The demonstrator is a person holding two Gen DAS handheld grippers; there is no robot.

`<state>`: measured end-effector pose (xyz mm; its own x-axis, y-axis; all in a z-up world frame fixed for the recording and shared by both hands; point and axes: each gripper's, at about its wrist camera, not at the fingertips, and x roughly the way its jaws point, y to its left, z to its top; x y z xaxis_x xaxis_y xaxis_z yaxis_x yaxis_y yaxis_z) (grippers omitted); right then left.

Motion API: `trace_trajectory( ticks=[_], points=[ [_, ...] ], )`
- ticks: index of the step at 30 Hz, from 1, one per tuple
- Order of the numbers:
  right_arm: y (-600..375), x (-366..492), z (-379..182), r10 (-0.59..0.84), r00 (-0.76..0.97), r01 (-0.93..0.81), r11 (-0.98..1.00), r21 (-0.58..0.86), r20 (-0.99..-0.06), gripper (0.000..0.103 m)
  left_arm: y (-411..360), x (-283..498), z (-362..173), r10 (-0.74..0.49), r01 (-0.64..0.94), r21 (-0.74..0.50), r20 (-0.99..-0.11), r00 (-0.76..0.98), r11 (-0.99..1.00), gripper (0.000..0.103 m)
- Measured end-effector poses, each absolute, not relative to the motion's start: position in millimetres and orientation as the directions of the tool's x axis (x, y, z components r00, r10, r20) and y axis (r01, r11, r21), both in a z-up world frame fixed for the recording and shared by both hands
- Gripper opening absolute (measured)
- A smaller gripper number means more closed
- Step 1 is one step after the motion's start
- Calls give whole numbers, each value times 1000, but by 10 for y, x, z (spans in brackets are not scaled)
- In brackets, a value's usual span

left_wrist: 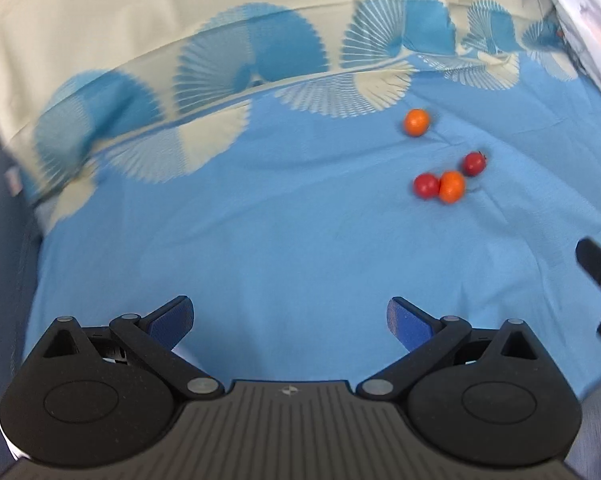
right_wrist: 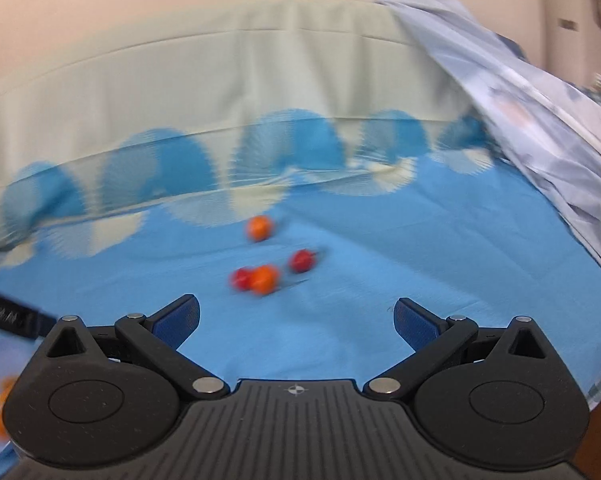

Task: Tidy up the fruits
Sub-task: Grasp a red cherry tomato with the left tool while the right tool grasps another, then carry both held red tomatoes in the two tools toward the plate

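Left claw [left_wrist: 290, 316], nearest the lens: fingers spread wide, nothing between them, hanging over my blue bedsheet [left_wrist: 260, 240]. Right claw [right_wrist: 296, 318]: likewise released and empty, above the same sheet.

Fruits, four on the bed, all ahead of both claws:
- Far orange [left_wrist: 416, 122], alone, nearest the fan-patterned border [left_wrist: 252, 68] of the sheet.
- Right red [left_wrist: 474, 163], apart from the others, a small stem showing at its side.
- Left red [left_wrist: 425, 185], touching the near orange.
- Near orange [left_wrist: 451, 187], pressed against the left red's right side.

From my left wrist the group sits to the right of centre; from my right wrist it lies just left of centre and blurred.

Other items: crumpled pale patterned quilt [right_wrist: 540, 120] heaped at the sheet's right edge; cream cloth [right_wrist: 220, 80] rising behind the border. Something orange [right_wrist: 0, 408] shows at the lower left edge of the right view, too blurred to tell.
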<state>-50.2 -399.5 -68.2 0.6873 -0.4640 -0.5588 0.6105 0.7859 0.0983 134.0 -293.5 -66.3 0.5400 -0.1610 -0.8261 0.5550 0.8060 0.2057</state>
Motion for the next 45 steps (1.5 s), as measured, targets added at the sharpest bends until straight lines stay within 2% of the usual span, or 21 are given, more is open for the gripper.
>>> trace_trajectory(
  ticks=[5, 8, 13, 15, 19, 23, 25, 26, 27, 29, 35, 40, 45],
  points=[
    [-4798, 28, -1112, -523, 600, 722, 679, 129, -605, 102, -3682, 1862, -1073, -199, 671, 231, -843, 499, 704, 103],
    [-5135, 390, -1428, -493, 571, 742, 652, 156, -656, 102, -4018, 2096, -1334, -228, 745, 223, -863, 451, 629, 103],
    [-5356, 842, -1852, -457, 550, 718, 686, 117, -699, 102, -4401, 2319, -1607, -290, 835, 205, -873, 391, 510, 102],
    [-5375, 959, -1905, -425, 580, 675, 728, 119, -695, 100, -4492, 2355, -1676, -317, 859, 197, -871, 374, 473, 98],
    [-5336, 1170, -2009, -405, 614, 589, 807, 51, -678, 98, -4607, 2332, -1741, -364, 902, 187, -868, 337, 390, 98],
    [-5347, 1230, -2038, -419, 639, 548, 837, -1, -645, 89, -4704, 2212, -1778, -398, 933, 180, -867, 300, 312, 98],
    [-5346, 1224, -2036, -424, 636, 537, 843, -25, -645, 76, -4752, 2156, -1806, -405, 943, 157, -873, 271, 293, 86],
    [-5339, 1218, -2029, -423, 635, 531, 847, -33, -646, 60, -4775, 2132, -1812, -407, 951, 128, -881, 240, 282, 68],
    [-5329, 1205, -2012, -420, 641, 524, 851, -35, -642, 40, -4790, 2106, -1813, -407, 956, 101, -889, 212, 276, 47],
    [-5352, 1177, -1983, -408, 642, 524, 851, -17, -649, 40, -4822, 2048, -1838, -389, 951, 109, -894, 221, 290, 32],
    [-5463, 1058, -1971, -452, 632, 593, 805, 18, -630, 40, -4721, 2101, -1793, -382, 914, 94, -888, 256, 394, 32],
    [-5563, 956, -1937, -520, 621, 662, 749, 38, -586, 40, -4332, 2113, -1526, -356, 847, 98, -878, 320, 522, 32],
    [-5630, 798, -1849, -614, 591, 739, 672, 46, -522, 40, -3722, 1906, -1128, -254, 734, 156, -874, 414, 661, 32]
  ],
)
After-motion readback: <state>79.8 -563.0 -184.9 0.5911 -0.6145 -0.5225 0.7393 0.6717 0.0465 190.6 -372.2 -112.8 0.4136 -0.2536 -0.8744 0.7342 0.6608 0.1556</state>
